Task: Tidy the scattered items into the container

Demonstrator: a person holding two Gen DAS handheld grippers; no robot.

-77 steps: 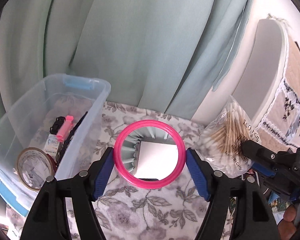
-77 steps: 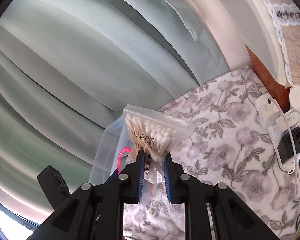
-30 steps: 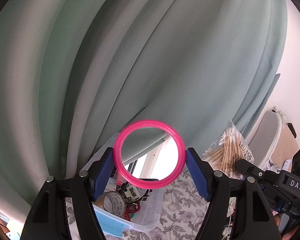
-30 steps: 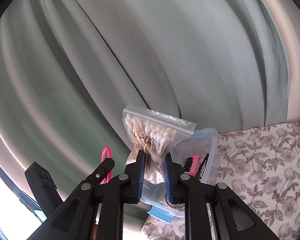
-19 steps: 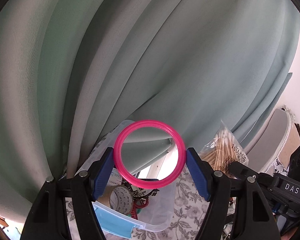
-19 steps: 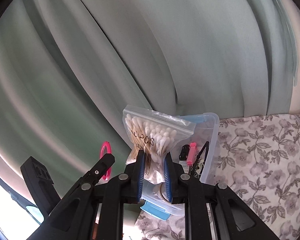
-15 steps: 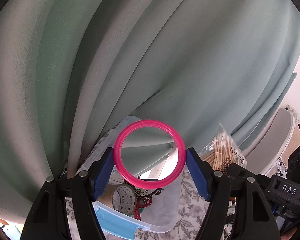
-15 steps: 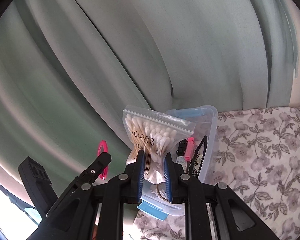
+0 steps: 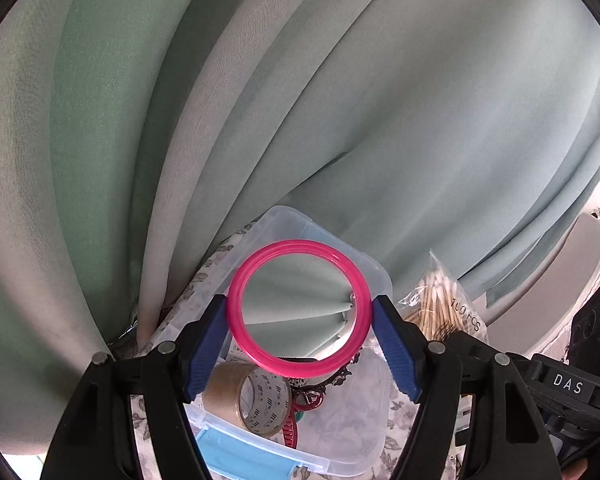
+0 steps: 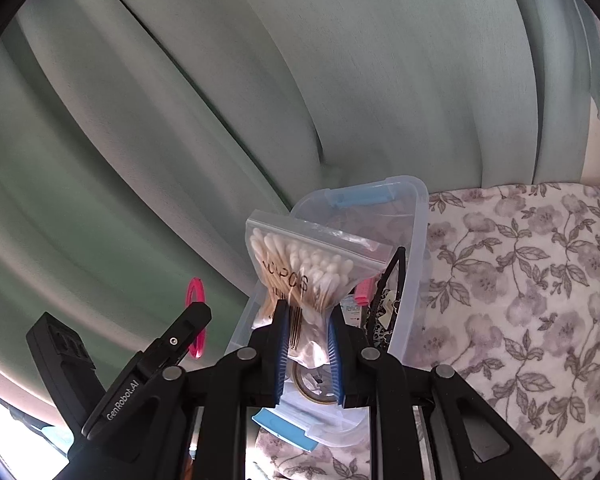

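Note:
My left gripper (image 9: 299,312) is shut on a round pink-rimmed mirror (image 9: 299,304), held upright over the clear plastic container (image 9: 352,436). In the container lie a roll of brown tape (image 9: 256,398), a red clip and dark items. My right gripper (image 10: 308,320) is shut on the lower part of a clear bag of cotton swabs (image 10: 304,268), held above the container (image 10: 416,248). The bag also shows at the right of the left wrist view (image 9: 444,308). The pink mirror (image 10: 196,312) appears edge-on at the left of the right wrist view, beside the left gripper's black body.
A green curtain (image 9: 260,100) hangs right behind the container. The container stands on a floral cloth (image 10: 520,288) that spreads to the right. Blue latches (image 10: 360,198) sit on the container's ends. A grey padded board (image 9: 560,280) leans at the far right.
Both grippers have sunk and tipped toward the container, which now fills more of each view. The mirror and the swab bag stay gripped as before.

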